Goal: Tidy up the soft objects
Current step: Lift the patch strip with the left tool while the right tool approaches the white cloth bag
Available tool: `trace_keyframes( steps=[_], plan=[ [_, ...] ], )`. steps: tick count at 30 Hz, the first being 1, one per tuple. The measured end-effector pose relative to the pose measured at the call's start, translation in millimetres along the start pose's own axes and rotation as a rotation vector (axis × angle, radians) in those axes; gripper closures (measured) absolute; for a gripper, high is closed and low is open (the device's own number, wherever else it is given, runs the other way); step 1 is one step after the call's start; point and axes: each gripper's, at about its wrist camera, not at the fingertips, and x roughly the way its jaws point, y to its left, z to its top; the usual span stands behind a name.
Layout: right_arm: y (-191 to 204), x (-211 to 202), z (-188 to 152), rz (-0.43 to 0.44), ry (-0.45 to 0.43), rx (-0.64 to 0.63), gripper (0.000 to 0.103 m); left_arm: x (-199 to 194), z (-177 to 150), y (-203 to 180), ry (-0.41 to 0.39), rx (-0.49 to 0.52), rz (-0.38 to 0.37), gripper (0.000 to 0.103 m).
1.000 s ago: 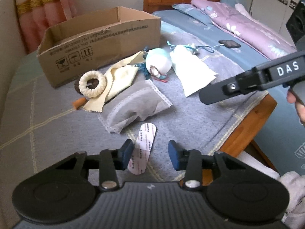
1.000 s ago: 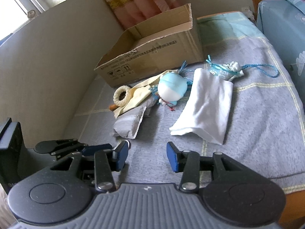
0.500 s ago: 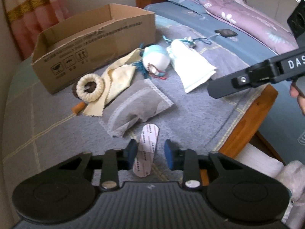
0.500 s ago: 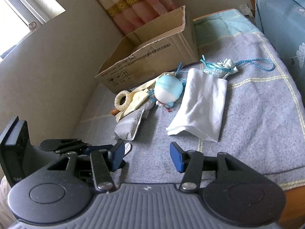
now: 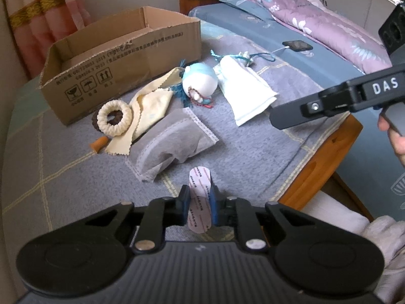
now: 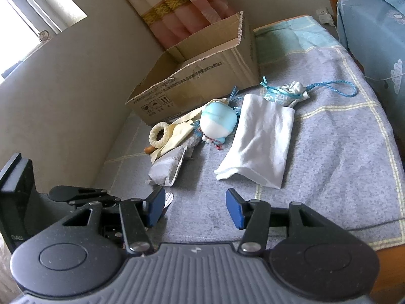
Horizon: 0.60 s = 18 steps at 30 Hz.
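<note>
Insole (image 5: 199, 197) between left gripper (image 5: 199, 204) pads

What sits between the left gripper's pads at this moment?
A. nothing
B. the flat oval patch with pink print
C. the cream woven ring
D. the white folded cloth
B: in the left wrist view the left gripper has its pads closed against the sides of the oval patch, while the woven ring and the white cloth lie untouched farther up the blanket.
</note>
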Motion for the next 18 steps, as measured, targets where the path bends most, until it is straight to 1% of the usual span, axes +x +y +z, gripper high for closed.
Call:
trace_keyframes(
  steps=[8, 10, 11, 13, 15, 18],
  plan=[
    [3.9, -0.7, -2.7, -0.003, -0.005, -0.012, 0.044, -8.9, -0.6, -1.5, -0.018, -0.015, 0.003, 0.089],
    [5.8, -1.3, -3.6, -0.015, -0.012, -0.020, 0.039, -11.4, -0.7, -2.1, -0.024, -0.016, 0.002, 0.089],
    [6.5, -1.9, -3.4, -0.020, -0.015, -0.027, 0.038, -12.2, -0.5, -2.3, -0.026, -0.017, 0.004, 0.089],
    [8.8, -2.6, -3.8, -0.043, -0.020, -0.044, 0.038, -13.1, -0.8, -2.4, -0.029, -0.020, 0.007, 0.089],
    [11.3, -2.7, -4.2, -0.084, -0.026, -0.066, 0.038, -12.5, -2.0, -2.1, -0.030, -0.024, 0.017, 0.089],
    [13.4, -2.4, -4.8, -0.127, -0.029, -0.093, 0.036, -5.9, -5.1, 1.5, -0.015, -0.049, 0.023, 0.089]
  ],
)
